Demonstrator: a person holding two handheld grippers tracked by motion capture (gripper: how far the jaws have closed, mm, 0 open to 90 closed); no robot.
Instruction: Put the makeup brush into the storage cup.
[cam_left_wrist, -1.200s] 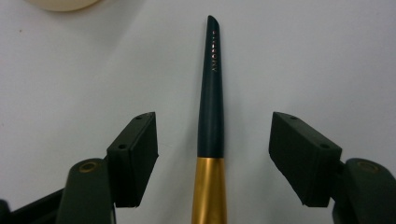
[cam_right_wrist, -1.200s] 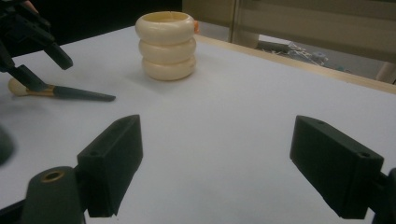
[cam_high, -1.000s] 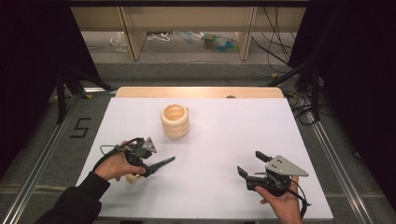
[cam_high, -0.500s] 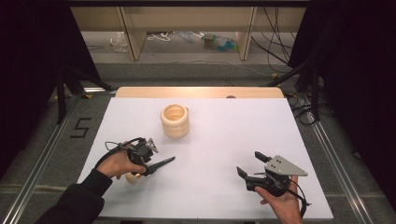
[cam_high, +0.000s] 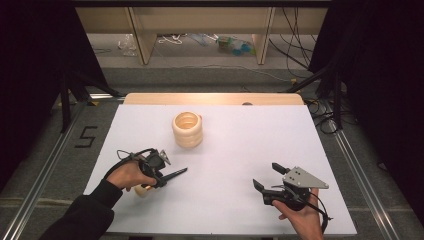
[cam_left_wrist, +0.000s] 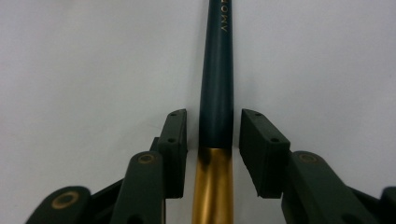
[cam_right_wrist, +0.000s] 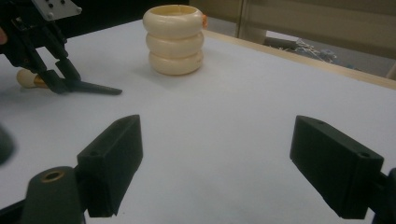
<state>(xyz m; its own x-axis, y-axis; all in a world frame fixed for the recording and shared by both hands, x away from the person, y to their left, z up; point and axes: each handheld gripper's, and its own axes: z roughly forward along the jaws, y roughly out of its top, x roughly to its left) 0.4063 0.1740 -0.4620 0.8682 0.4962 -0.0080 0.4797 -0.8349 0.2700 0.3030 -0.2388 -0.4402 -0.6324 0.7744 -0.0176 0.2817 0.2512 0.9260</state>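
Left gripper (cam_high: 161, 176) is sitting low at the near-left of the white table (cam_high: 235, 150), held in the person's left hand (cam_high: 127, 174). In the left gripper view its jaws are standing on either side of a makeup brush (cam_left_wrist: 216, 93), dark green handle w/ a gold collar nearer the camera. There's a thin gap showing on each side, so jaws are nearly closed around the handle but I can't tell if they're actually pinching it. In the high view the dark handle is poking out to the right past the jaws, and the pale bristle end is lying on the table just under the hand.

Right gripper (cam_high: 270, 177) is resting at the near-right, in the person's right hand (cam_high: 302, 215), w/ a grey three-cornered plate on top. Its jaws are spread wide apart, w/ bare table between them in the right gripper view.

A cream ridged holder (cam_high: 187, 129), looking like three stacked rings, is standing upright toward the far-middle of the table, well apart from both grippers & beyond the brush.
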